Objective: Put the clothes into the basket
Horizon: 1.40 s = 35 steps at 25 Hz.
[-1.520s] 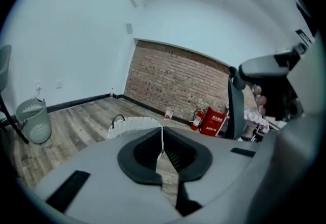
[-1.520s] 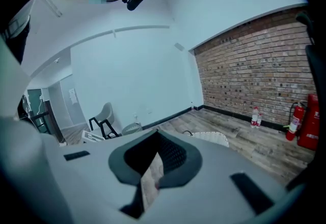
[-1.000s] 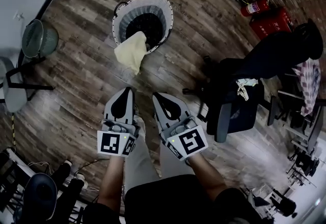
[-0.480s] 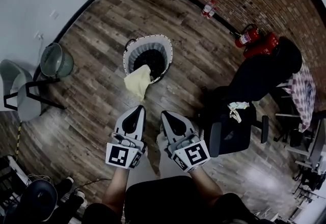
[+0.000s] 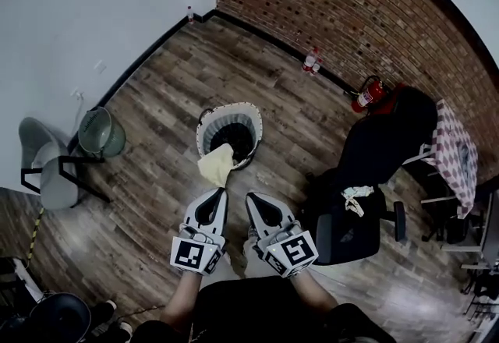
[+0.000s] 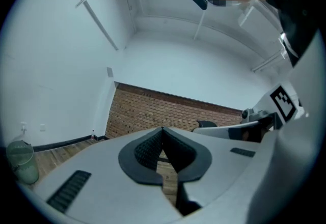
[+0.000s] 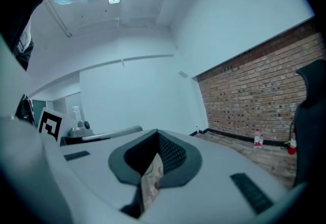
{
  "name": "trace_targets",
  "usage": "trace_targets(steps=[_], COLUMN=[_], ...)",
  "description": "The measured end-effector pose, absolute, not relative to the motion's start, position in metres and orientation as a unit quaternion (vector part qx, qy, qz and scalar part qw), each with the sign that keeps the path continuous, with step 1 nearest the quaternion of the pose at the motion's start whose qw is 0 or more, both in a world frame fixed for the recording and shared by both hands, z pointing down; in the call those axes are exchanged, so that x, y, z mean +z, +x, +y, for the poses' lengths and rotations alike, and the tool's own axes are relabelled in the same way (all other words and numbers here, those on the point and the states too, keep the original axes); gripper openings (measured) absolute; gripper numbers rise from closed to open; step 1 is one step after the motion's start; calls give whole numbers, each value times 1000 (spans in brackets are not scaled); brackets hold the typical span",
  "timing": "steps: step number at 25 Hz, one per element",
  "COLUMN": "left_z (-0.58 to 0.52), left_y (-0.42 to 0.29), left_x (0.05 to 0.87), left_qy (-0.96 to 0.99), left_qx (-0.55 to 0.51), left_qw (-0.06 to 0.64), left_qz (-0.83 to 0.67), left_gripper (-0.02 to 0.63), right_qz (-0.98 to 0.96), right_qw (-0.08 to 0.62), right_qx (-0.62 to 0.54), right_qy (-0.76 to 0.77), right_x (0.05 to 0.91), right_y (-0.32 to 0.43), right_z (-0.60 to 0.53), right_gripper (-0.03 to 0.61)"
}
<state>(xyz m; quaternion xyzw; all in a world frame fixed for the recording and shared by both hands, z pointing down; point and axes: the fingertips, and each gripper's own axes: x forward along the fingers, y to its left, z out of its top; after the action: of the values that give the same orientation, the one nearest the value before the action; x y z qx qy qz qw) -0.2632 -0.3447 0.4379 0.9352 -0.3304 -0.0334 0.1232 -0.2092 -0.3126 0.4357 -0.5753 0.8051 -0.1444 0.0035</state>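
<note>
Cloth [image 5: 217,164] draped over basket [image 5: 231,107] rim; left gripper [image 5: 221,191], right gripper [image 5: 251,196] jaws together

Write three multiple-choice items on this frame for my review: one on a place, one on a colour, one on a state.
1. Where is the pale yellow cloth?
A. draped over the basket rim
B. wholly inside the basket
C. lying well apart from the basket

2. What colour is the fire extinguisher by the brick wall?
A. green
B. red
C. white

3. How do the jaws of the left gripper stand?
A. wide apart
B. clamped on cloth
C. together, empty

Key: 1 A, the cloth hangs over the near rim, outside; 2 B, its body is red; 3 C, the left gripper view shows the tips meeting with nothing between them.
</note>
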Motion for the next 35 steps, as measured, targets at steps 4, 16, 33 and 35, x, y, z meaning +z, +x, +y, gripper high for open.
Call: trace_targets(steps=[4, 16, 33, 35], left_z=[-330, -321, -309, -308], left_y=[-267, -284, -294, -290], left_x=[422, 373, 364, 365], left_qy=[945, 940, 942, 942], left_qx=[-28, -38, -21, -22], left_qw=[99, 62, 53, 58], left_qz=[-312, -333, -331, -329], left_gripper=[14, 12, 12, 14], right_qz=[805, 819, 819, 818], right_qw=[18, 48, 9, 10], right_qx=[-132, -79, -74, -76], right_qy=[-578, -566, -569, -570], right_x=[413, 345, 341, 343], right_y=[-211, -227, -220, -219], right_z=[-310, -302, -287, -286], right_gripper=[8, 8, 8, 8])
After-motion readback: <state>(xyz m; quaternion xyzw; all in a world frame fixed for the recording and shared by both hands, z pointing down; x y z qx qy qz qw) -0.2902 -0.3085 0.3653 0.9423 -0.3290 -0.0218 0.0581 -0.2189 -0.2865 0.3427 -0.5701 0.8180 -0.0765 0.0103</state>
